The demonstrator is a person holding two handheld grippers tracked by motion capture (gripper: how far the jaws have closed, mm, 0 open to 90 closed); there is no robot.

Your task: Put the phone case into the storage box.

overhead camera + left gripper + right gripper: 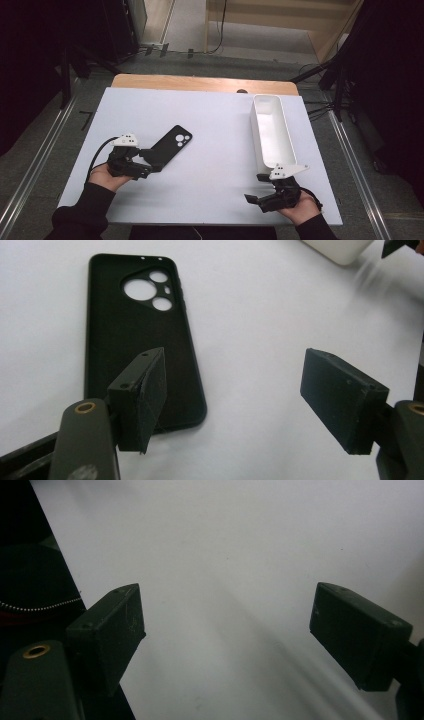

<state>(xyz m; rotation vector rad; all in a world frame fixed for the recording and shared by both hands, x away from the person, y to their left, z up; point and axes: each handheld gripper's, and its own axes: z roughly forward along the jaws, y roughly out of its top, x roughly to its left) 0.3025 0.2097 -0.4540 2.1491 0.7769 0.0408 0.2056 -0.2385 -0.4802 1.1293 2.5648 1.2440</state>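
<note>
A black phone case (169, 145) lies inside-up on the white table, left of centre, its camera cutouts at the far end. My left gripper (150, 163) stands open at the case's near end. In the left gripper view one jaw hangs over the case (135, 330) near its bottom edge and the other over bare table, with the left gripper (240, 395) holding nothing. My right gripper (255, 189) is open near the front right of the table, pointing left. The right gripper (225, 635) has only bare table between its jaws.
A long white tray (260, 131) lies lengthwise at the right, its near end just beyond my right hand; its corner (340, 247) appears in the left gripper view. The white sheet (215, 125) covers a wooden table. Its front edge (75, 587) runs close to the right gripper.
</note>
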